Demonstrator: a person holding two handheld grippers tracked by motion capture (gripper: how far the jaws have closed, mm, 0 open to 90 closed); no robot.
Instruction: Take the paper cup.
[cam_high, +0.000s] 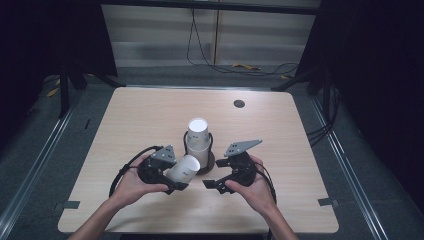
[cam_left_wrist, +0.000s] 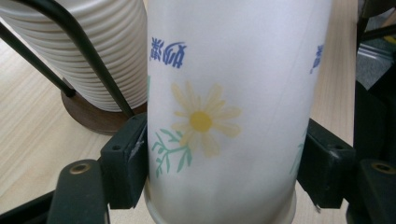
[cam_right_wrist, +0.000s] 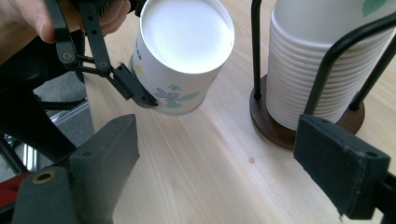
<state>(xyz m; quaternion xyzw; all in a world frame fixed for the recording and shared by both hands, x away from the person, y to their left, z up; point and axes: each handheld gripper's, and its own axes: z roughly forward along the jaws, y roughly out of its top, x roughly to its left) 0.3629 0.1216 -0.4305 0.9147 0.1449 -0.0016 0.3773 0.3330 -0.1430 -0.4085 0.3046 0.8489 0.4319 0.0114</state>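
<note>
The left claw (cam_high: 172, 182) clamps a single paper cup (cam_high: 183, 169) by its sides, tipped so its closed base faces the right claw (cam_high: 212, 184); held off the tabletop (cam_high: 130, 120) like this, the cup looks freshly separated from the stack of cups (cam_high: 199, 141) and free to be carried. That stack sits inverted in a wire holder (cam_high: 186, 145) on a round wooden base, at about one o'clock from the held cup and just beside it. The right claw stands wide with nothing between its pads, low over the wood at five o'clock of the holder, probably having let go. Open room lies toward nine and three o'clock and along the far half; the near edge is close behind both hands, so moves are safer outward
</note>
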